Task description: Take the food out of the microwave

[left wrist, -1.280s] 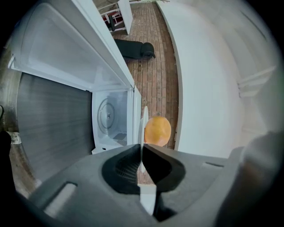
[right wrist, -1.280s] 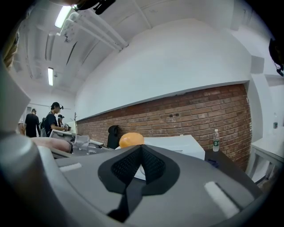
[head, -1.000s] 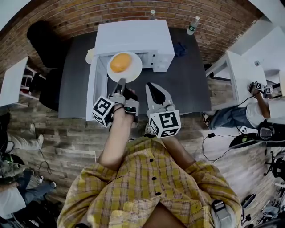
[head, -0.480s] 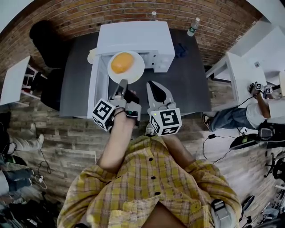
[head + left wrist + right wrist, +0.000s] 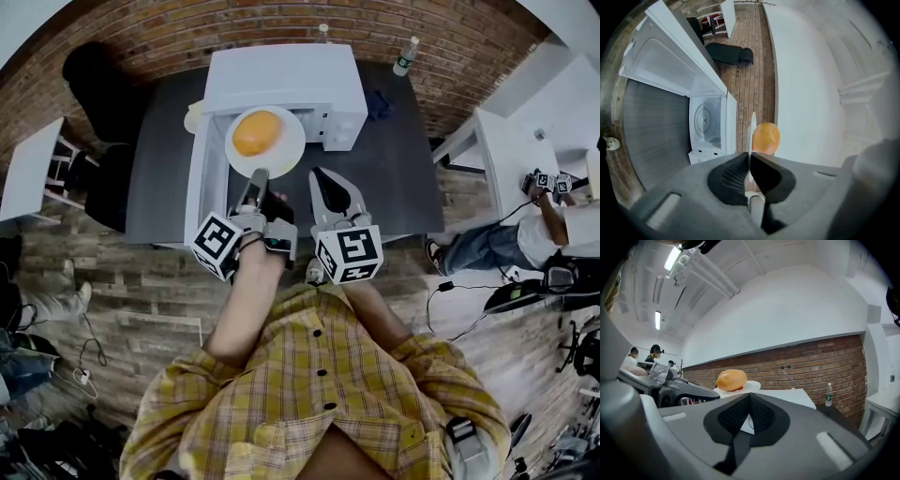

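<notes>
Dark table (image 5: pixel 398 183) stood against a brick wall. White microwave (image 5: pixel 281 80) sat on it, door (image 5: pixel 196 187) swung open to the left. Left gripper (image 5: pixel 257 176) pointed level, jaws clamped on the near rim of a white plate (image 5: pixel 287 156), held clear of the cavity in front of the microwave. Right gripper (image 5: pixel 322 176) was just beside it, jaws together, nothing between them. Orange rounded food (image 5: pixel 255 133) lay on the plate. Small water bottle (image 5: pixel 405 54) stood at the table's far corner.
</notes>
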Tool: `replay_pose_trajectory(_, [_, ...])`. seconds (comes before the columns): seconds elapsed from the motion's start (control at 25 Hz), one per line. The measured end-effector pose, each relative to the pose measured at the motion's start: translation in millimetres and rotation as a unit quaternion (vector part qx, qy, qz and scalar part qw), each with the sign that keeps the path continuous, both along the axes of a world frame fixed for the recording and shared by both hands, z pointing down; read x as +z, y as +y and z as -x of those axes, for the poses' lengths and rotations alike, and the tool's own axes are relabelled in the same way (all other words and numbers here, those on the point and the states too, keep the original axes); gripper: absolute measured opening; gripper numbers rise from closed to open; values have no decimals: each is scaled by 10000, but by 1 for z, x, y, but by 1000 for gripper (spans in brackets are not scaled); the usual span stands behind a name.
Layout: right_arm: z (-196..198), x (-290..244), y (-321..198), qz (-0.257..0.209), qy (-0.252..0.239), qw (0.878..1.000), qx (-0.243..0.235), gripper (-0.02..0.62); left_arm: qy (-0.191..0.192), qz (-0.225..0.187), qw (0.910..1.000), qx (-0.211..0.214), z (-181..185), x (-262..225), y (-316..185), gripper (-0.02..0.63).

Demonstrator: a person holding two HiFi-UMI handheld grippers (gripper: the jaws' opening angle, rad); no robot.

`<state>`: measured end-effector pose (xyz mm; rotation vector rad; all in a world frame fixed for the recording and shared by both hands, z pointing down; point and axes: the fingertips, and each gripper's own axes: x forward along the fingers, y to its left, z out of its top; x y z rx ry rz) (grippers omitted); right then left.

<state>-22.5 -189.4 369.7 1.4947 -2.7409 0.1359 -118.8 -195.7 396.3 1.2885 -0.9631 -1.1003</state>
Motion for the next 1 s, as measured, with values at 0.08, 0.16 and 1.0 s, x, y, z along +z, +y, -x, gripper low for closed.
replay_pose_trajectory(0.08, [1, 1, 0, 7, 16, 10000, -4, -5, -105, 43, 9999, 4, 2, 3, 1, 11])
replay_pose_trajectory(0.16, [2, 0, -1, 0, 20, 10000, -4, -5, -285, 119, 9995, 15, 5, 8, 1, 11])
replay_pose_trajectory(1.0, [6, 6, -8, 74, 26, 10000, 3, -5, -427, 106, 9989, 162, 0, 18, -6, 11])
